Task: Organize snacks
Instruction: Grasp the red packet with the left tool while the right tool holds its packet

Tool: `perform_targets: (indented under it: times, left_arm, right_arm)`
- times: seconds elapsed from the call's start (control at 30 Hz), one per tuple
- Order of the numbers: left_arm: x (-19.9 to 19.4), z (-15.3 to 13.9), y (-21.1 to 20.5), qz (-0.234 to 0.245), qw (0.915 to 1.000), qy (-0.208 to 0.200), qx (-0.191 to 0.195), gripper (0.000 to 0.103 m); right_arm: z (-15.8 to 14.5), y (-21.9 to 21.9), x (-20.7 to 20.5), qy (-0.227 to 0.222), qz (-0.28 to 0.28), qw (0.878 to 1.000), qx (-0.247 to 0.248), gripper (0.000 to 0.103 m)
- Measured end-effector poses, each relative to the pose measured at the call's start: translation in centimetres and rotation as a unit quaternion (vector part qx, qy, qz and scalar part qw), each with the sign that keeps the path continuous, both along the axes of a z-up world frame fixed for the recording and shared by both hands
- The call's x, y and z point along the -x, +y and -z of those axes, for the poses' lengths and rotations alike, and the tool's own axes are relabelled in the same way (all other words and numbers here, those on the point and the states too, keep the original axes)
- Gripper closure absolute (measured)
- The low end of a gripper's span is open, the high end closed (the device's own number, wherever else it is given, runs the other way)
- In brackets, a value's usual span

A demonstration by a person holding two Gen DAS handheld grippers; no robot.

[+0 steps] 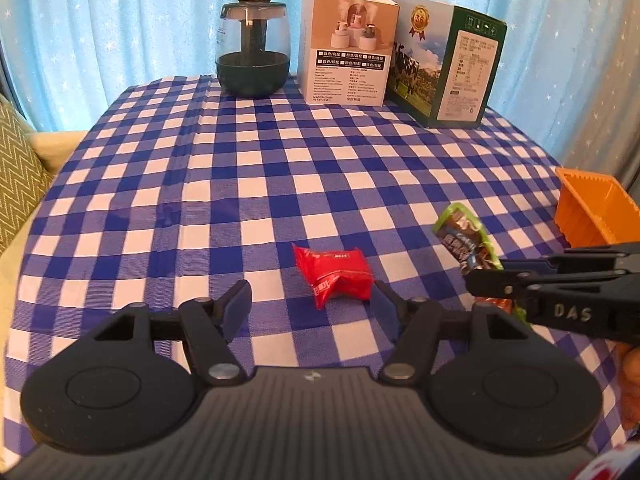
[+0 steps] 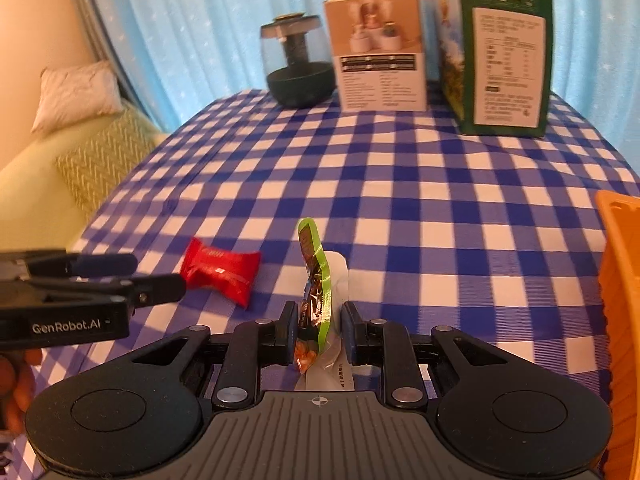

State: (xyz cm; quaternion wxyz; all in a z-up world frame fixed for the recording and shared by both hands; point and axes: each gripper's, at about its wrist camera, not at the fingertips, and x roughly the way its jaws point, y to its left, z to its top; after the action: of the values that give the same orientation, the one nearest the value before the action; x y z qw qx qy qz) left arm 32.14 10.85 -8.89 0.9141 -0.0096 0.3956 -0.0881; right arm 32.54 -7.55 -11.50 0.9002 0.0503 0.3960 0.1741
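A red snack packet (image 1: pixel 334 274) lies on the blue checked tablecloth, just ahead of my left gripper (image 1: pixel 310 304), which is open and empty. It also shows in the right wrist view (image 2: pixel 222 272). My right gripper (image 2: pixel 320 328) is shut on a green-edged snack packet (image 2: pixel 316 280) and holds it upright above the cloth. In the left wrist view the same packet (image 1: pixel 466 240) sticks up from the right gripper (image 1: pixel 492 276) at the right. An orange bin (image 1: pixel 592 212) stands at the table's right edge, and also shows in the right wrist view (image 2: pixel 622 300).
At the back of the table stand a dark glass teapot (image 1: pixel 253 50), a white carton (image 1: pixel 346 46) and a green milk carton (image 1: pixel 448 64). Blue curtains hang behind. A sofa with a patterned cushion (image 2: pixel 100 160) is to the left.
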Motion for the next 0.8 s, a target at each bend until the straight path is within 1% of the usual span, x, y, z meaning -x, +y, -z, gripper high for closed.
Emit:
perform_targets:
  times: [0.17,0.27,0.47,0.6,0.7,0.73,0.8]
  left_arm:
    - [-1.1,0.9,0.2,-0.024,0.9989,0.006,0.039,0.042]
    - [-1.7,1.2,0.2,-0.034,0.9980,0.008,0.053,0.045]
    - [-2.6,1.9,-0.1,-0.047,0.9968,0.008,0.065,0.049]
    - [-3.0,2.3,-0.7,-0.045,0.9970,0.012,0.062,0.050]
    - [-3.4,2.7,-0.9,-0.047,0.9968,0.018,0.062,0.054]
    - [-3.4,2.8,-1.0,-0.047,0.9968,0.019,0.062,0.053]
    - [-3.6,2.9,-1.2,-0.045,0.9966,0.022,0.064,0.057]
  right_arm:
    - [-0.1,-1.4,-0.7,0.005,0.015,1.000,-0.008,0.080]
    - [-0.2,-1.8,-0.7,0.005,0.018,1.000,-0.010,0.080]
    - [-0.3,-2.4,-0.7,0.005,0.024,1.000,-0.017,0.080]
    - [-0.3,-2.6,-0.7,0.004,0.027,0.999,-0.019,0.080]
    - [-0.3,-2.8,-0.7,0.002,0.029,0.999,-0.020,0.080]
    - [-0.3,-2.8,-0.7,0.002,0.029,0.999,-0.020,0.080]
    - [-0.3,-2.9,-0.7,0.002,0.030,0.999,-0.020,0.080]
